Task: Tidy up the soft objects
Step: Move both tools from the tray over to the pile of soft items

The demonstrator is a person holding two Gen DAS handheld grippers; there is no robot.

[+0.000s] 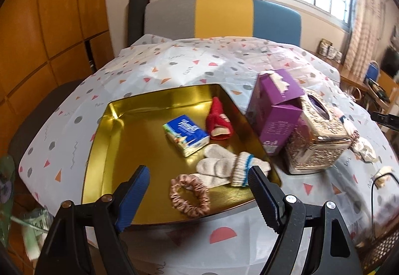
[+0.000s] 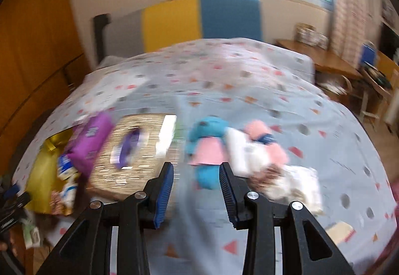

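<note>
In the left wrist view a gold tray (image 1: 104, 150) on the table holds a blue tissue pack (image 1: 185, 134), a red sock (image 1: 219, 120), white gloves (image 1: 224, 166) and a pink scrunchie (image 1: 189, 194). My left gripper (image 1: 199, 190) is open and empty, just above the scrunchie at the tray's near edge. In the blurred right wrist view my right gripper (image 2: 195, 185) is open and empty, close in front of a blue and pink soft toy (image 2: 207, 150). A pink and white soft pile (image 2: 259, 148) and a white crumpled item (image 2: 294, 185) lie to its right.
A purple box (image 1: 274, 105) and an ornate gold tissue box (image 1: 316, 135) stand right of the tray; both show in the right wrist view, the purple box (image 2: 91, 140) and the tissue box (image 2: 134, 150). A patterned cloth (image 1: 174, 63) covers the table. A striped chair back (image 1: 224, 16) stands behind.
</note>
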